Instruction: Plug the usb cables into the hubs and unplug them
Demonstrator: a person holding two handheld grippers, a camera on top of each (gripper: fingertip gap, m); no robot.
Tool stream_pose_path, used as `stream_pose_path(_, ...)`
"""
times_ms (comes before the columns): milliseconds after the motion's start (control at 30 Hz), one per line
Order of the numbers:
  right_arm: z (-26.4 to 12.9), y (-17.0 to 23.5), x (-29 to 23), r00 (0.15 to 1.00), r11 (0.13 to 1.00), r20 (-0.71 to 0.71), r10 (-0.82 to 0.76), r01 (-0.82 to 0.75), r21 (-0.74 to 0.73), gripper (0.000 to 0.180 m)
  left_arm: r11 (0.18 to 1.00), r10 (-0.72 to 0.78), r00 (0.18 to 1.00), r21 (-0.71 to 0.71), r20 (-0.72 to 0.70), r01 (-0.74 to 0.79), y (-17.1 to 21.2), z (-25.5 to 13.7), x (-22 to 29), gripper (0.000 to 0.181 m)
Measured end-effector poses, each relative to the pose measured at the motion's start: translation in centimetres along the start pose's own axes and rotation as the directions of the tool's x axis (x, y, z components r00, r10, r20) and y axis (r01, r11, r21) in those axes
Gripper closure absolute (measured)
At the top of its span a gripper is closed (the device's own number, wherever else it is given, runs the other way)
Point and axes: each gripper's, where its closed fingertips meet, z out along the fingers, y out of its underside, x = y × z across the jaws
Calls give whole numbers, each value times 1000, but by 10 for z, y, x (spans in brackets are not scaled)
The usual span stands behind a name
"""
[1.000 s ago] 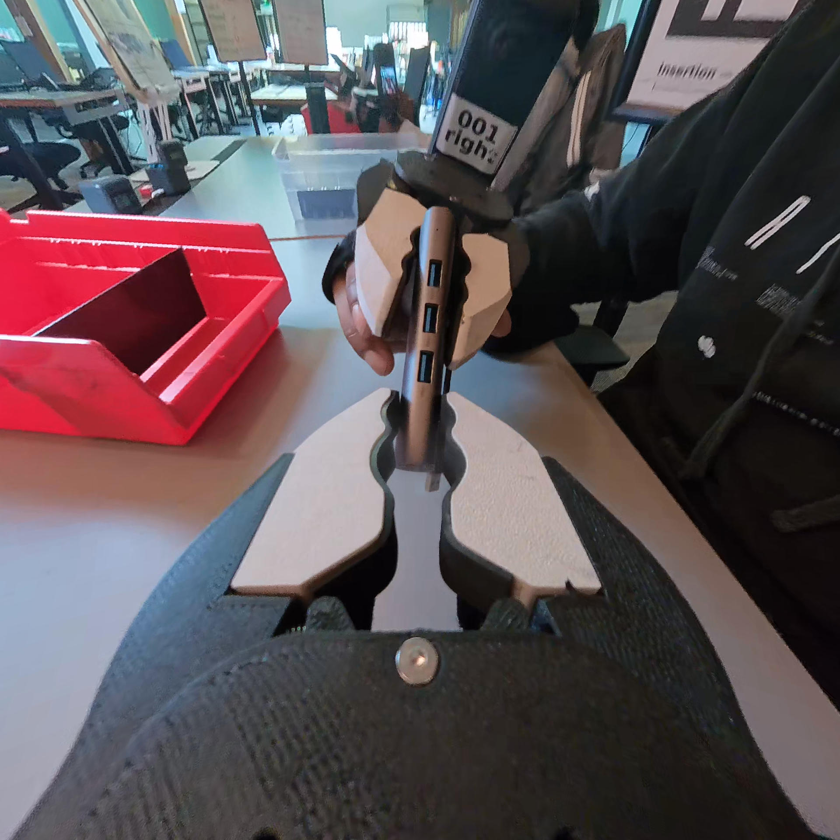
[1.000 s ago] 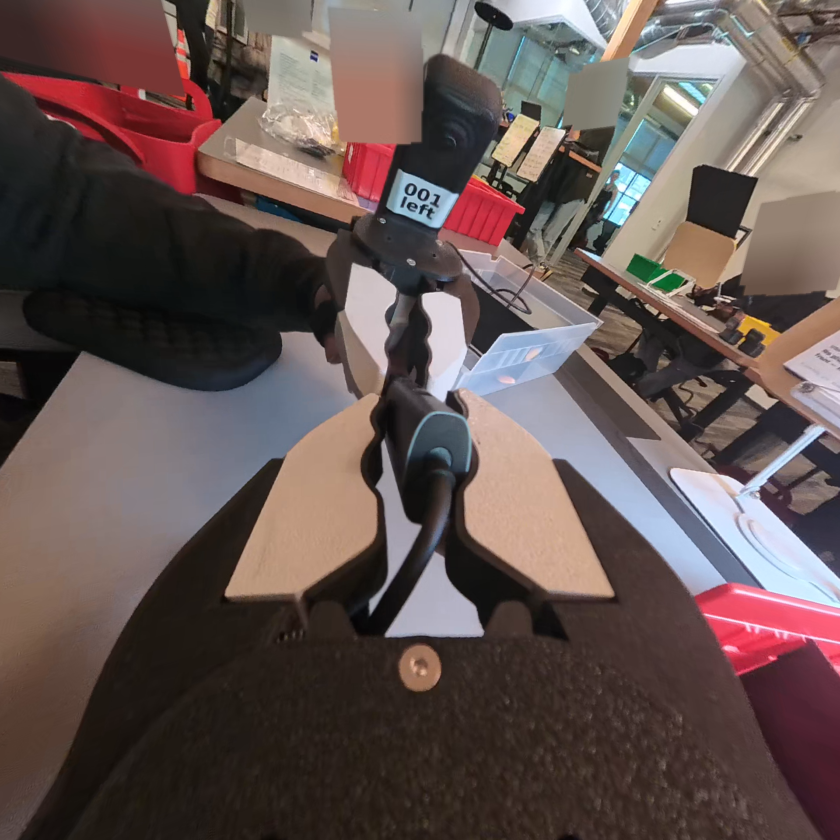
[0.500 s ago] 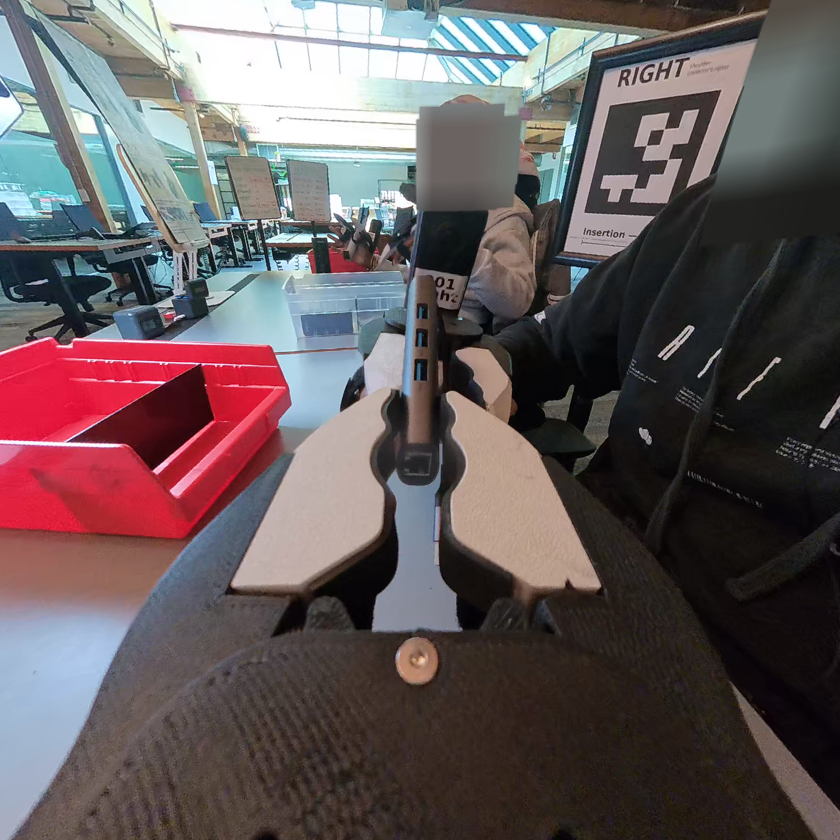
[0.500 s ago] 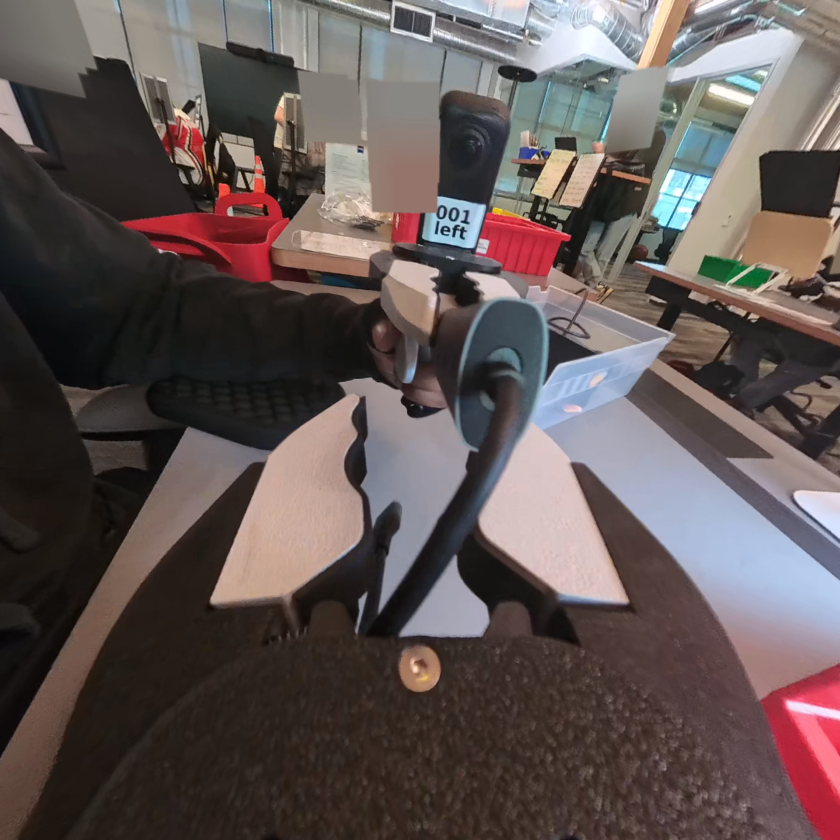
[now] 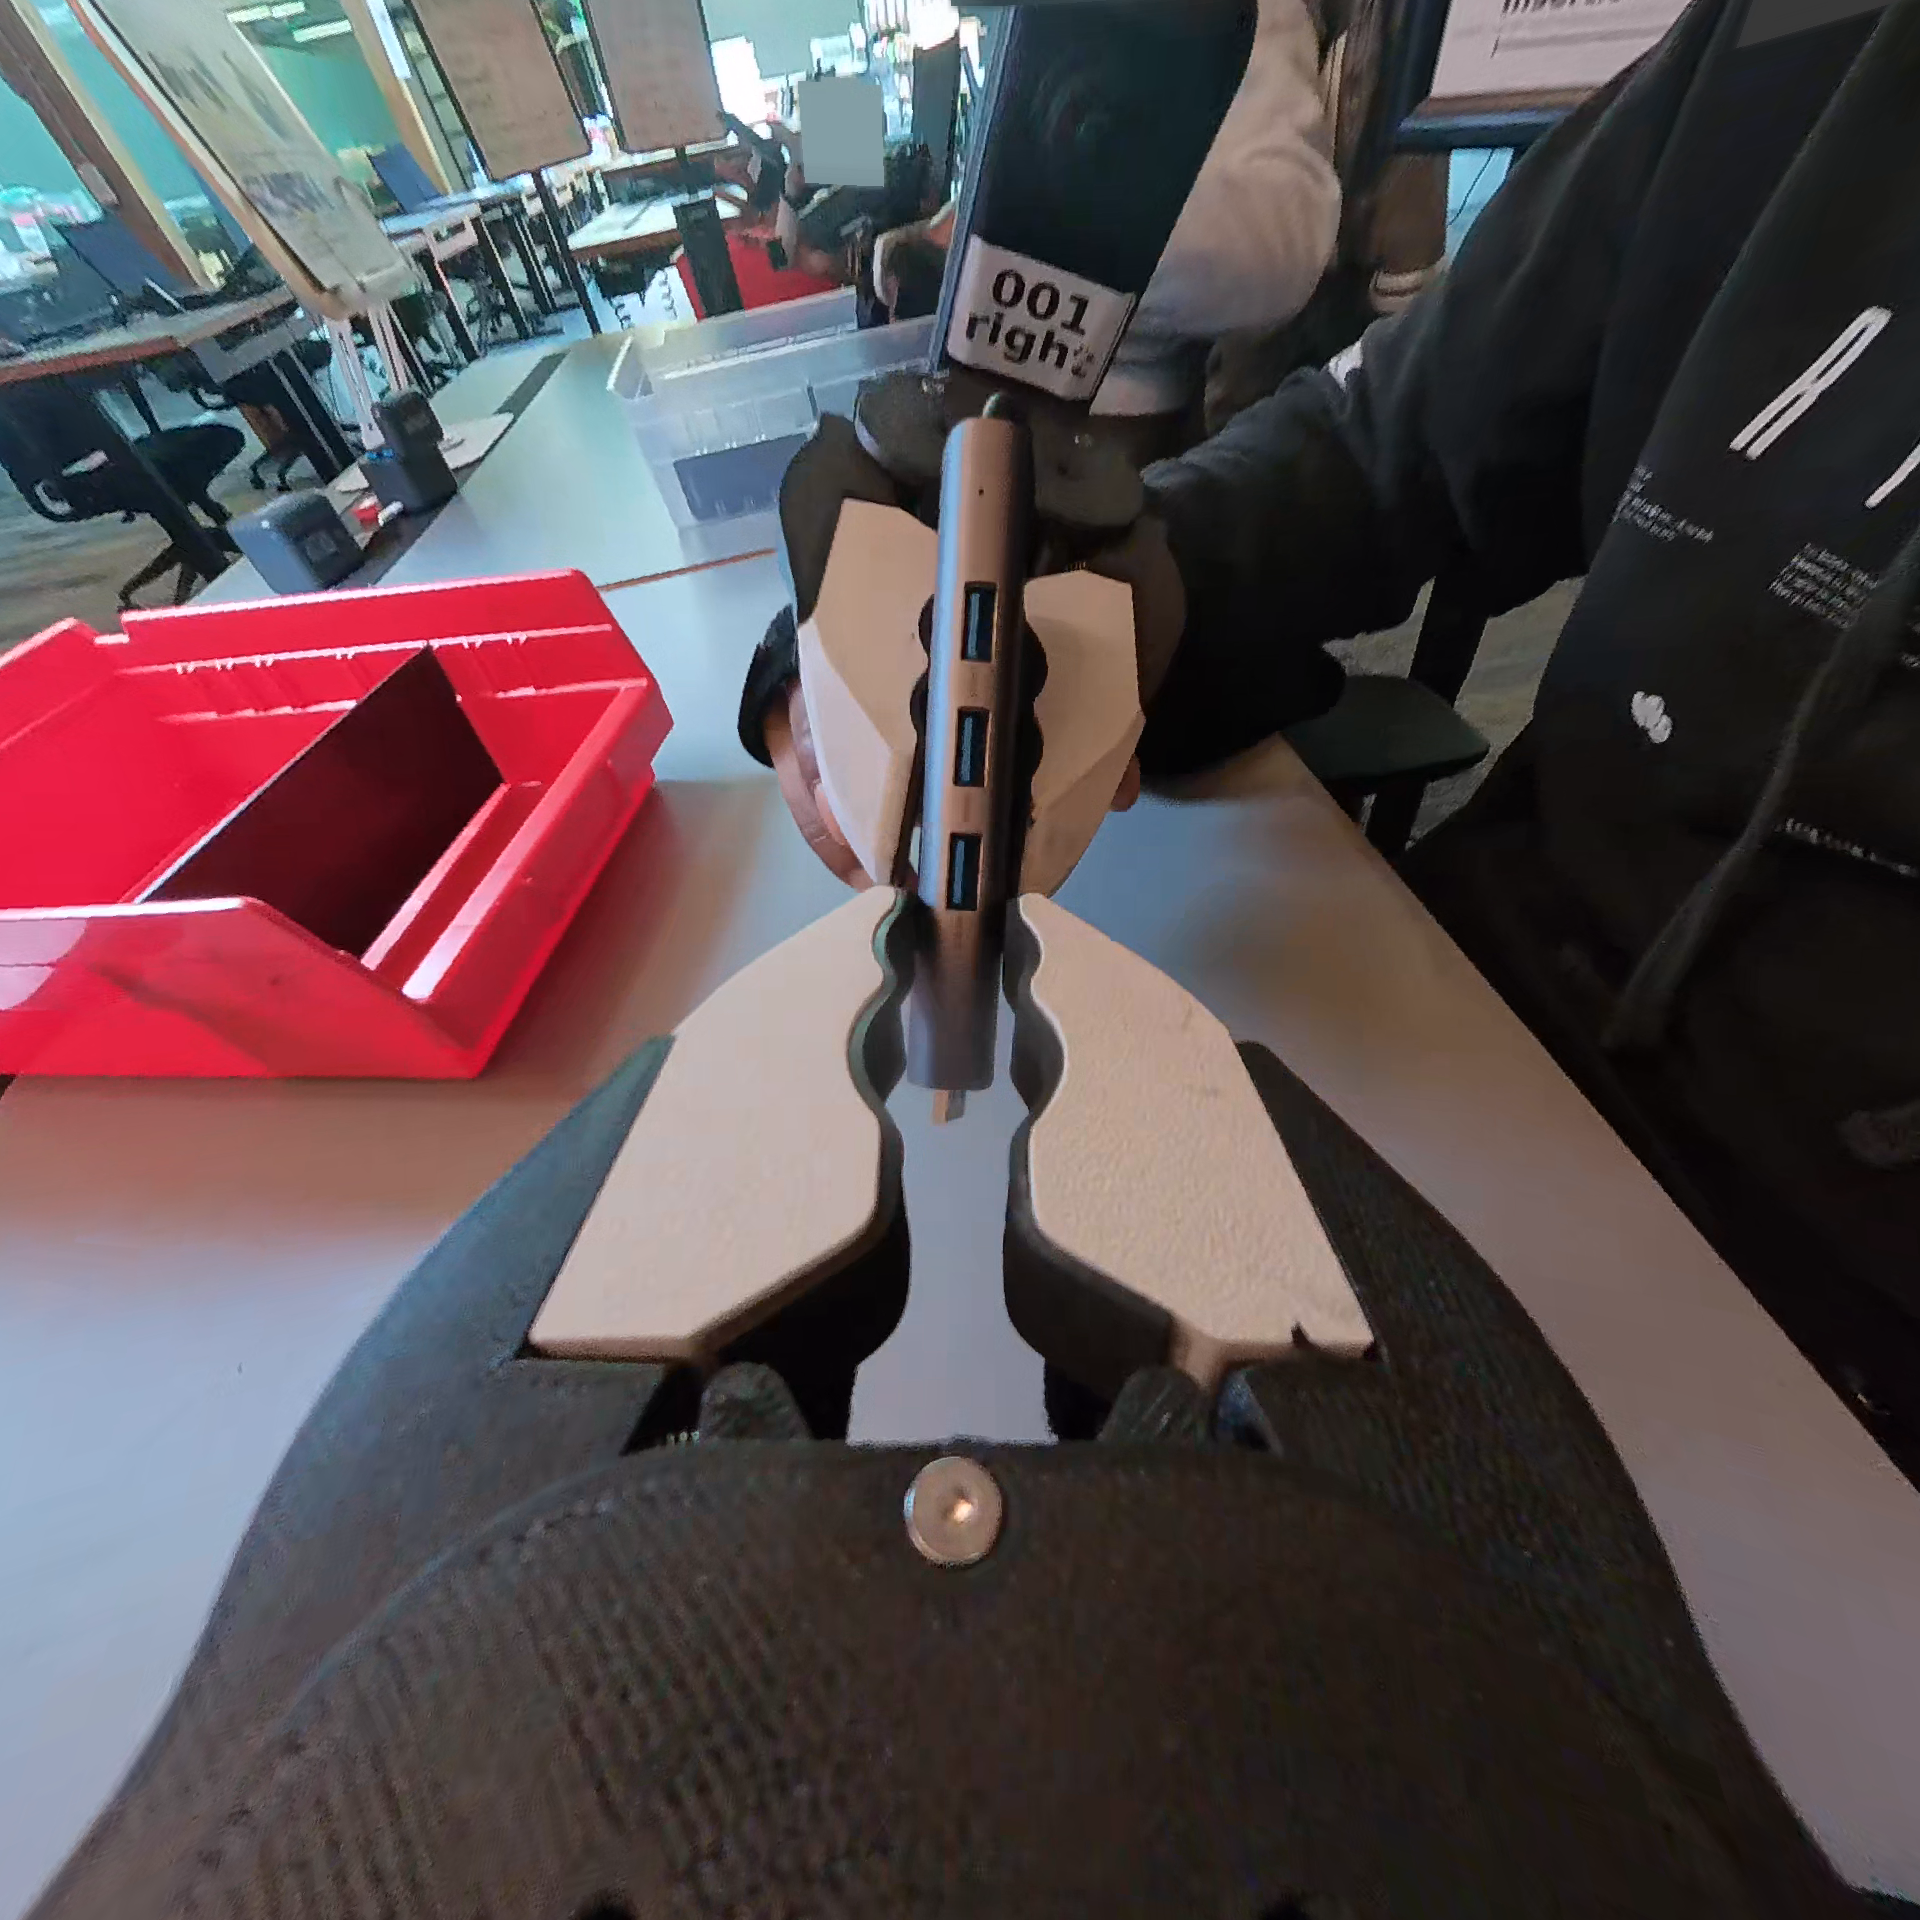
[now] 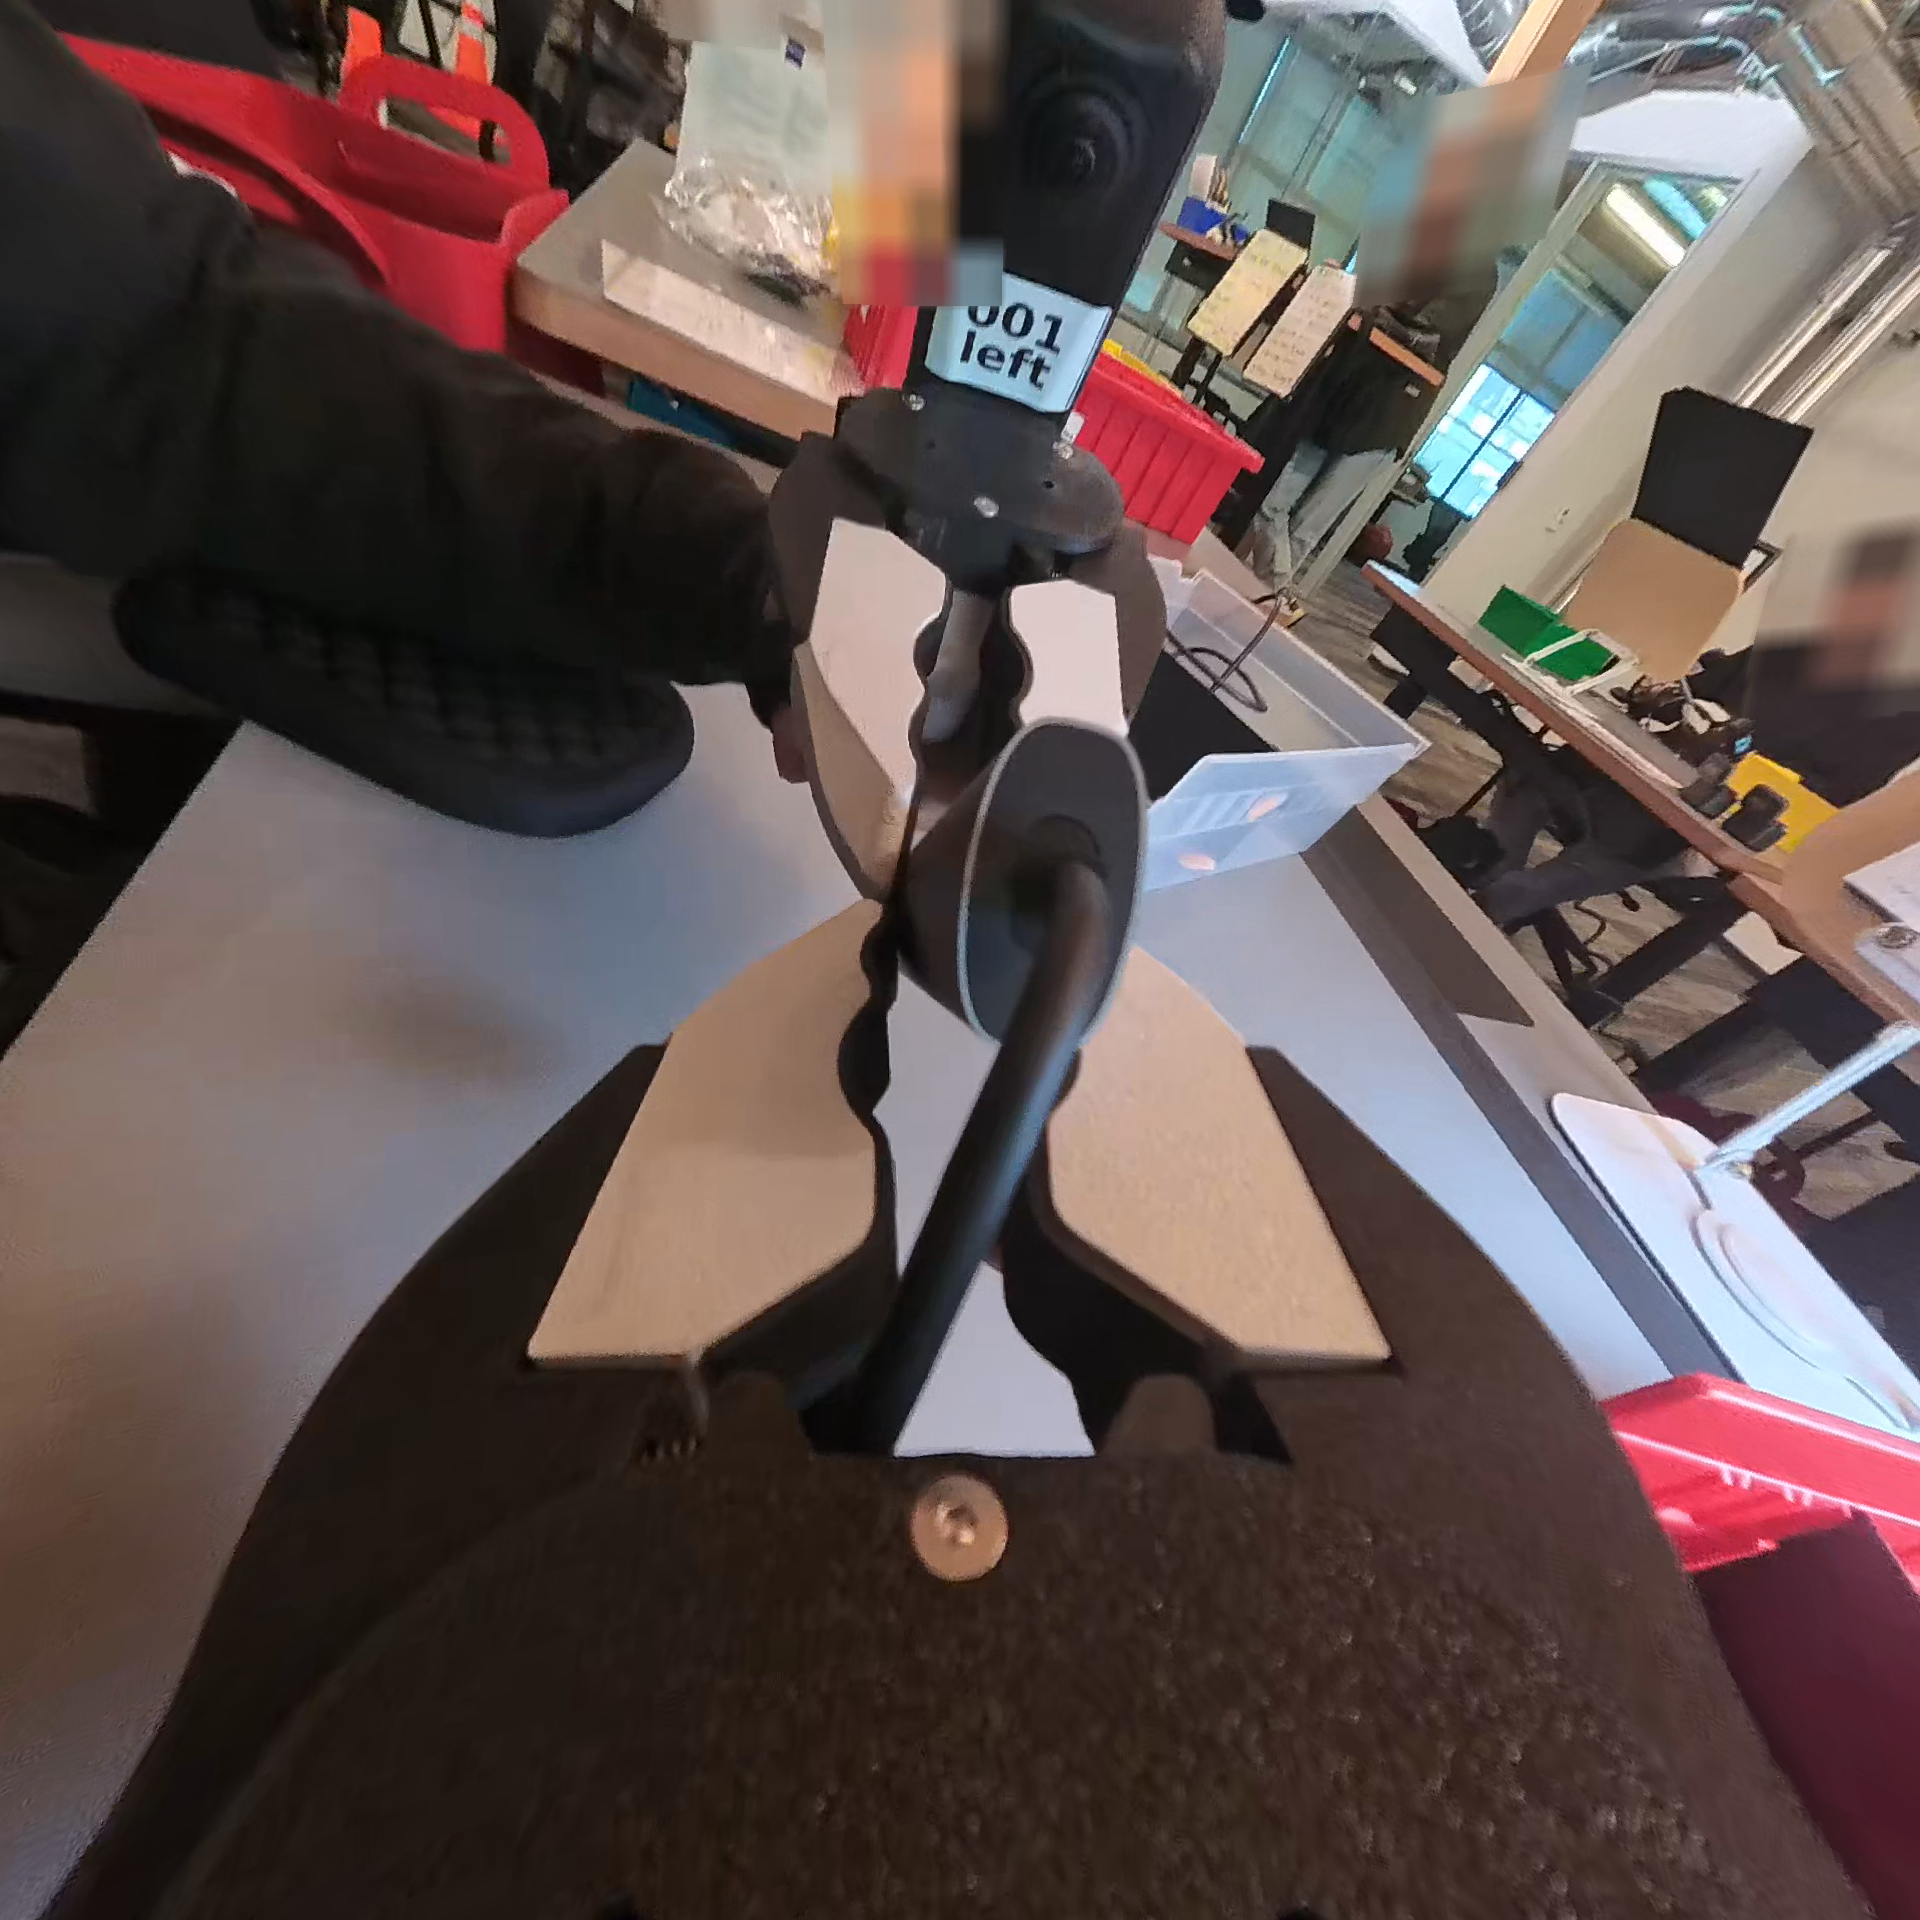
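A slim grey USB hub [image 5: 971,727] with three blue ports is held in the air between both grippers. My left gripper [image 5: 951,914] is shut on its near end, where a small tab sticks out. My right gripper [image 5: 966,878] faces it from the far side, its fingers closed around the hub's middle. In the right wrist view my right gripper [image 6: 987,935] is shut on the hub's cable end [image 6: 1039,894]. The black cable [image 6: 987,1164] runs back between the fingers. The left gripper [image 6: 966,748] shows beyond it.
A red bin [image 5: 312,831] with a dark divider sits on the grey table [image 5: 208,1299] to the left. A clear plastic box [image 5: 727,436] stands behind the grippers. A person's dark sleeve [image 5: 1455,499] reaches in from the right. A red bin corner [image 6: 1766,1475] is at lower right. The grippers are tip to tip, or close to it.
Half a second ago my right gripper was open with the hub raised and level. Now it is shut on the hub again, and both grippers tilt back down towards the table.
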Motion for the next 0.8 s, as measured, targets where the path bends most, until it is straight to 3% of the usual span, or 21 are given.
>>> stream_pose_path(133,1,11,1,1000,998,-5,-29,28,-52,161,998,-48,999,-47,24,49,9,3,-4,165)
stream_pose_path(267,-4,14,14,997,997,-64,-47,42,-71,162,992,-128,991,23,49,127,-1,-7,-14,156)
stream_pose_path(400,-18,15,39,984,996,-170,-51,38,-76,162,989,-145,960,68,239,132,-19,-50,-49,149)
stream_pose_path(500,-27,21,51,978,995,-207,-38,18,-96,162,986,-151,875,6,460,167,-24,-111,-84,150)
stream_pose_path(633,-27,31,56,977,994,-214,-3,-21,-111,162,896,-178,638,-144,749,420,22,-202,-133,159)
stream_pose_path(733,-24,34,51,980,993,-200,-4,-20,-117,162,746,-328,510,-114,795,656,80,-220,-145,154)
stream_pose_path(800,-21,36,48,981,992,-192,-3,-20,-121,162,670,-360,449,-108,818,734,117,-217,-148,155)
